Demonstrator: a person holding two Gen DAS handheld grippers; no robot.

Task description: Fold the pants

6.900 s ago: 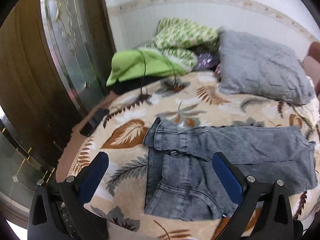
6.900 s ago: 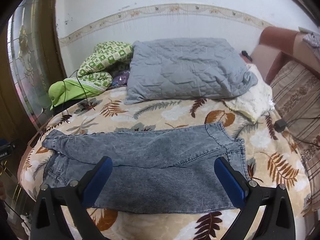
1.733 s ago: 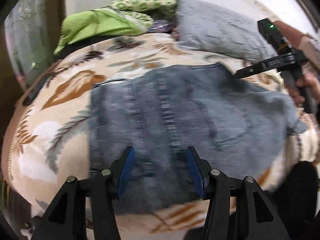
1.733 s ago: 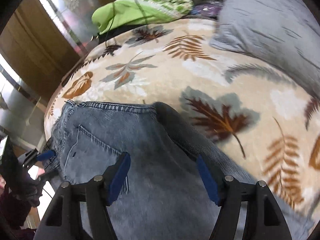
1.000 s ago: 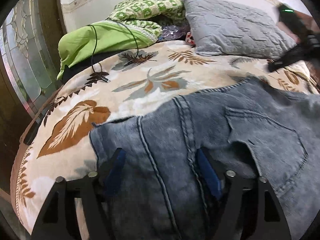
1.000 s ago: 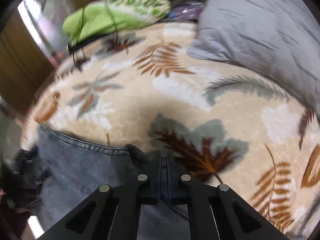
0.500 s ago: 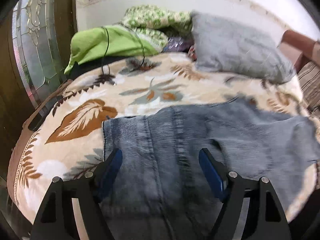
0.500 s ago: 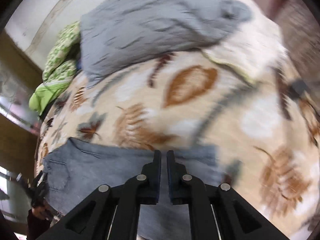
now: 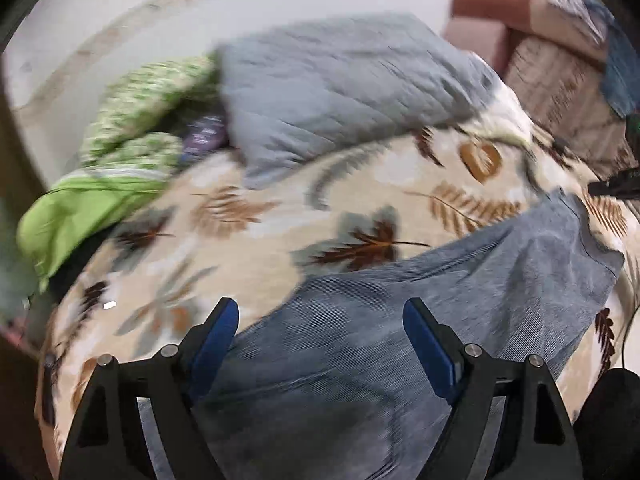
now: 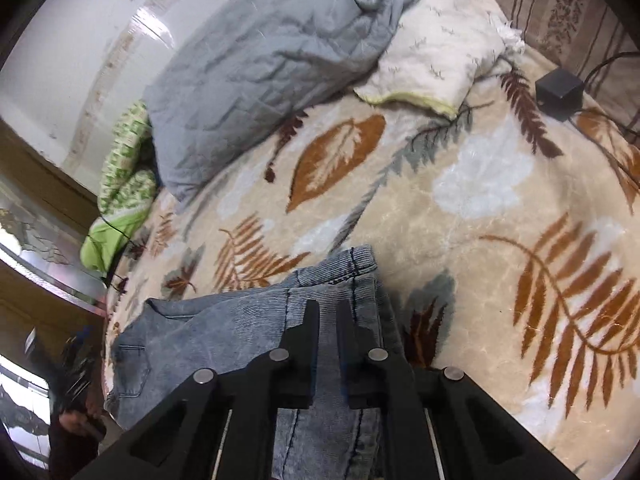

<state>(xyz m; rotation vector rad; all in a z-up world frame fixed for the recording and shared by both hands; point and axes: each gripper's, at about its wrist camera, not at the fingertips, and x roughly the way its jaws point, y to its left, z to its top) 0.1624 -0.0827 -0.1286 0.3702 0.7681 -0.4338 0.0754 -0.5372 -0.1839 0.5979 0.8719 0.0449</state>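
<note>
The jeans lie on the leaf-print blanket, at 6 to 8 o'clock in the right wrist view, with the hem end at the middle and a back pocket showing at 8 o'clock. The right gripper has its jaws nearly closed, only a thin gap between them, clamped on the jeans at the hem end, where the cloth is doubled under the fingers.

In the blurred left wrist view the jeans spread from 6 o'clock out to 3 o'clock. The left gripper hangs over them with its jaws spread wide, blue pads apart, gripping nothing.

A grey pillow sits at 11 o'clock, with a cream pillow just beside it at 1 o'clock and green bedding at 9 o'clock. A black adapter with its cable rests on the blanket at 2 o'clock
</note>
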